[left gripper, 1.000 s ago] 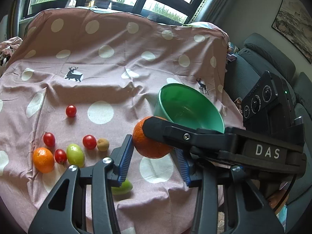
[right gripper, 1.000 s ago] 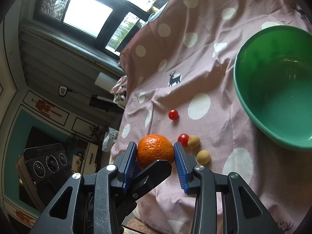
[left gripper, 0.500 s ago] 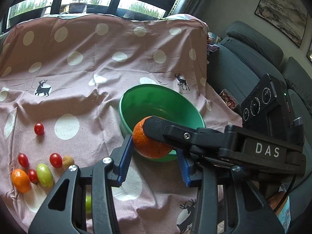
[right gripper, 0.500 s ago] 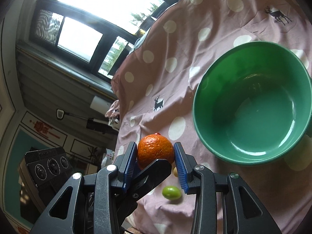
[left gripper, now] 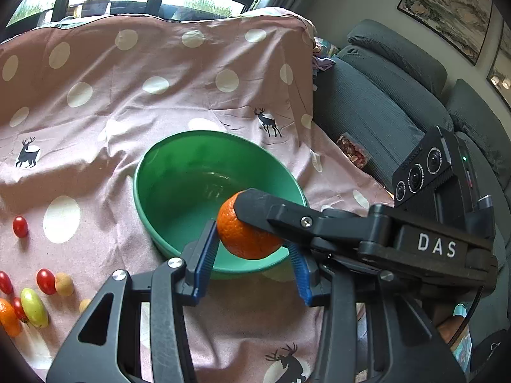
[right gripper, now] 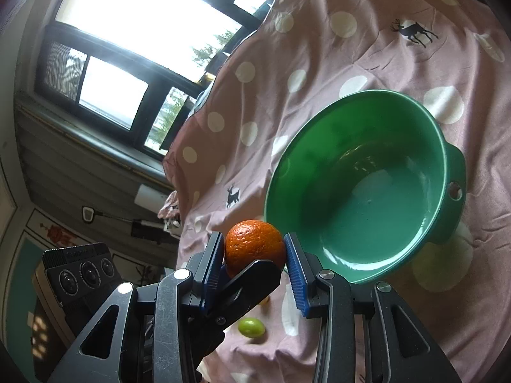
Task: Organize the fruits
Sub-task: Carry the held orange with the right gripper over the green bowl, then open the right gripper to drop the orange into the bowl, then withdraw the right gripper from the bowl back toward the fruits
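Both grippers clamp one orange [right gripper: 254,246]: the right gripper [right gripper: 254,263] squeezes its sides, the left gripper [left gripper: 252,257] crosses it, over the near rim of the green bowl [left gripper: 179,172]; loose fruits [left gripper: 32,290] lie left of the bowl

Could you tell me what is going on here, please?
A person is sorting fruit with two handheld grippers. Both the left gripper and the right gripper have their jaws on one orange, held by the near rim of an empty green bowl. Cherry tomatoes and other small fruit lie on the spotted cloth.
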Demonstrator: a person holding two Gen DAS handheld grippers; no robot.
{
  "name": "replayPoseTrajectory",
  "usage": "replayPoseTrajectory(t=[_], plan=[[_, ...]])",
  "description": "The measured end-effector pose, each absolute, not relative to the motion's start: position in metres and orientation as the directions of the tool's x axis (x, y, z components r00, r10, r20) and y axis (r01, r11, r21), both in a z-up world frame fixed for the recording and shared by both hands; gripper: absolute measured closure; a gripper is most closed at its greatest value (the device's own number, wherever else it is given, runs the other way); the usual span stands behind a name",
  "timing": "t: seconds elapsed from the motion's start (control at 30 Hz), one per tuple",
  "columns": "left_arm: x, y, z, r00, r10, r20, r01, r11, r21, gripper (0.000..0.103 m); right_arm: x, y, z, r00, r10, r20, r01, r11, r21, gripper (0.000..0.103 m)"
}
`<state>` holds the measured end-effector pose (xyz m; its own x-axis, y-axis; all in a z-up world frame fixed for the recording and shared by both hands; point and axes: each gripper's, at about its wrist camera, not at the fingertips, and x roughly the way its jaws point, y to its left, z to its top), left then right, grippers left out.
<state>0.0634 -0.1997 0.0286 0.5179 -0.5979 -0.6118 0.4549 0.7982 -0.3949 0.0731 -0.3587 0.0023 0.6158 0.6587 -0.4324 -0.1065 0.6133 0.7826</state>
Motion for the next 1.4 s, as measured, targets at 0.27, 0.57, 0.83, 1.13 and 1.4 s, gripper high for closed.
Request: replayPoseTrajectory(t=[0.27,0.57,0.83,1.13,1.4], plan=[[0.074,-0.219,0.019,0.462,-0.630,-0.625,0.482,0.769,-0.419,0.060,0.073,-0.378,-0.007,0.638,0.623,-0.452,-0.050,0.619,0.784,0.062],[0.083,-0.230,0.008,0.421,-0.647,-0.636,0.489,0.752,-0.442,0.060,0.075,-0.388,-0.015,0.641,0.600,-0.479,-0.002,0.625,0.781,0.062],[0.088,-0.231,0.002,0.405,-0.658,-0.634,0.487,0.743,-0.460,0.060,0.075,-0.390,-0.017,0.641,0.587,-0.494,0.016,0.634,0.773,0.062],[0.086,-0.231,0.000,0.412,-0.640,-0.649,0.460,0.761,-0.458,0.058,0.075,-0.392,-0.016,0.660,0.507,-0.555,0.076,0.690,0.720,0.061],[0.070,-0.199,0.022,0.507,-0.596,-0.623,0.427,0.801,-0.419,0.032,0.067,-0.396,-0.001,0.716,0.440,-0.542,0.074,0.723,0.687,0.032]])
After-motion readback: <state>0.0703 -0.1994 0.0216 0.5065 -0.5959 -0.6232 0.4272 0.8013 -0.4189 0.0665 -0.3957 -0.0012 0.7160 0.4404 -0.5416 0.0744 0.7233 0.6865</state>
